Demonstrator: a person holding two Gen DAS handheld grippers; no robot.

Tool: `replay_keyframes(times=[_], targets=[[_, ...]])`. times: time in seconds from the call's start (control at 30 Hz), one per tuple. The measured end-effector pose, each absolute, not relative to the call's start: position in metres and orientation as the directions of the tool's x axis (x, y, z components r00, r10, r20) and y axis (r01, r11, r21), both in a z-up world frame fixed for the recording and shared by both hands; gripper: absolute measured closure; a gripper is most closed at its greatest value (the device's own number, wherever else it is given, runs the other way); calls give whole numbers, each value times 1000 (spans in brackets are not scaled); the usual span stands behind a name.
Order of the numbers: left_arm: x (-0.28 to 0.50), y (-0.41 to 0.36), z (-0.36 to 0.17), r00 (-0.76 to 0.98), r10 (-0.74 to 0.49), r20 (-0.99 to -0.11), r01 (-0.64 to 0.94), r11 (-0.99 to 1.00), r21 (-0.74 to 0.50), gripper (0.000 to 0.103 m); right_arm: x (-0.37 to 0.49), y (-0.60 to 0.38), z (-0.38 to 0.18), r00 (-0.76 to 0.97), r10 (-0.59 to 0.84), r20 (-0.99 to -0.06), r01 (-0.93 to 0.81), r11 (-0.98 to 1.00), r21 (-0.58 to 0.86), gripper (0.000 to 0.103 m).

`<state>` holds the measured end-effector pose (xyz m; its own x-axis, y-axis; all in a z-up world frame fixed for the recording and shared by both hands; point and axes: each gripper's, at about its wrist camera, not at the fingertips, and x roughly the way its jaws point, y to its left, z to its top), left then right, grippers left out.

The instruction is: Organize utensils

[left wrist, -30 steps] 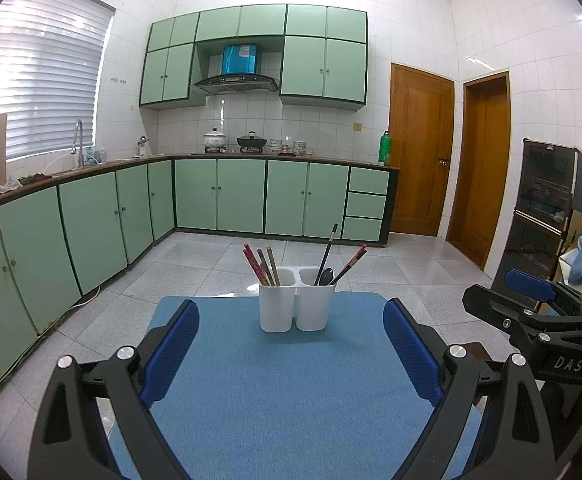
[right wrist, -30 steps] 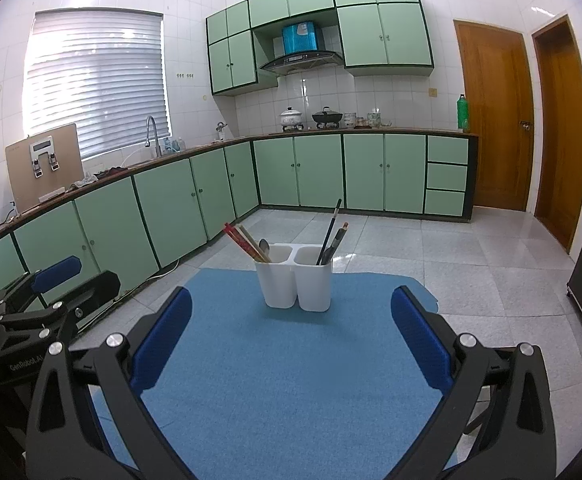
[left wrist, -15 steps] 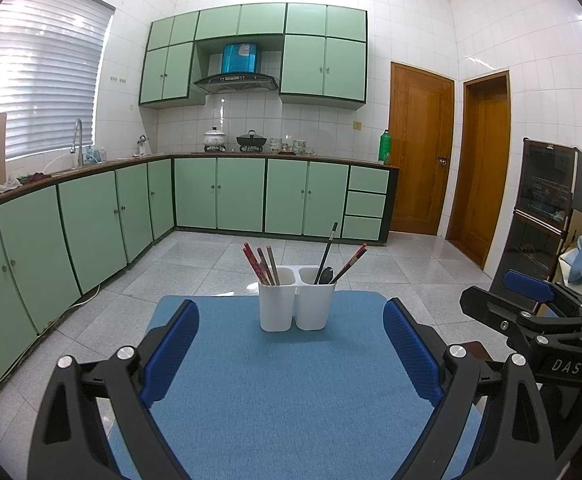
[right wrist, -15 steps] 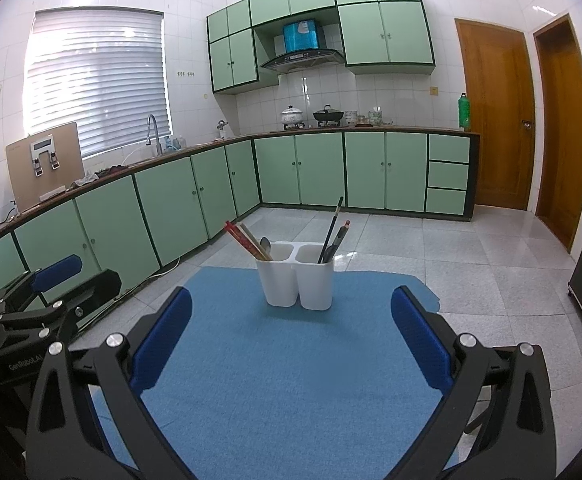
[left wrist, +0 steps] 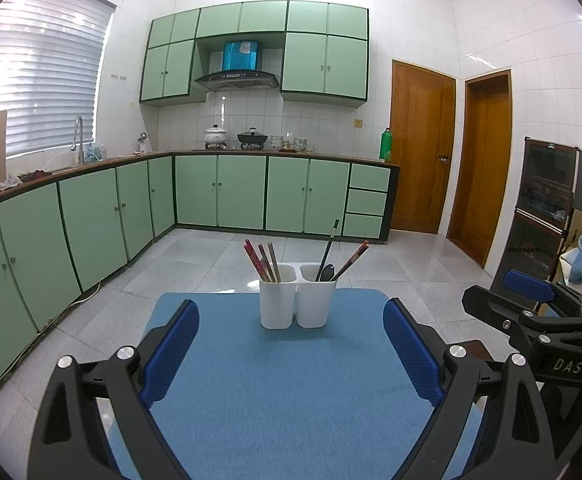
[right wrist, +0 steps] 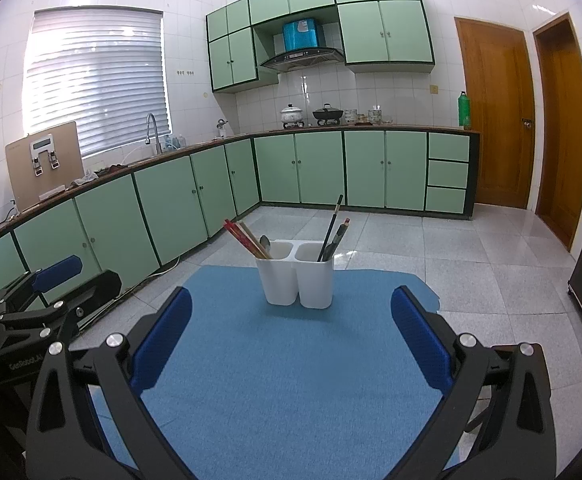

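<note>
A white two-compartment holder (left wrist: 297, 298) stands at the far end of a blue mat (left wrist: 283, 380); it also shows in the right wrist view (right wrist: 297, 278). Its left compartment holds red and tan chopsticks (left wrist: 261, 260), and the right wrist view shows a spoon (right wrist: 265, 243) there too. Its right compartment holds a black utensil (left wrist: 328, 246), a spoon (left wrist: 328, 271) and a red chopstick (left wrist: 353, 258). My left gripper (left wrist: 291, 350) is open and empty, short of the holder. My right gripper (right wrist: 291, 340) is open and empty, also short of it.
The mat (right wrist: 283, 360) covers a small table with tiled floor around it. Green cabinets (left wrist: 91, 220) run along the left and back. Wooden doors (left wrist: 423, 152) and a dark cabinet (left wrist: 547, 208) stand at the right. Each gripper shows at the edge of the other's view.
Both grippers have drifted very slightly; the holder sits a touch lower in the views. Nothing was taken hold of or let go.
</note>
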<state>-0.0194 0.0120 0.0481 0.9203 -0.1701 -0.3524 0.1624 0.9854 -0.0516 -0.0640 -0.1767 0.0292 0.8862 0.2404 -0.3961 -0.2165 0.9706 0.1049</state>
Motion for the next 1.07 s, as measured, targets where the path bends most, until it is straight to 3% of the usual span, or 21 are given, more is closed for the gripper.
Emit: replay_keyframes(times=[1.07], targets=[[-19,17,44,915,-168,-368,157,986,-60,12,-59,-174,20,879,239,-412,-213,971,108,6]])
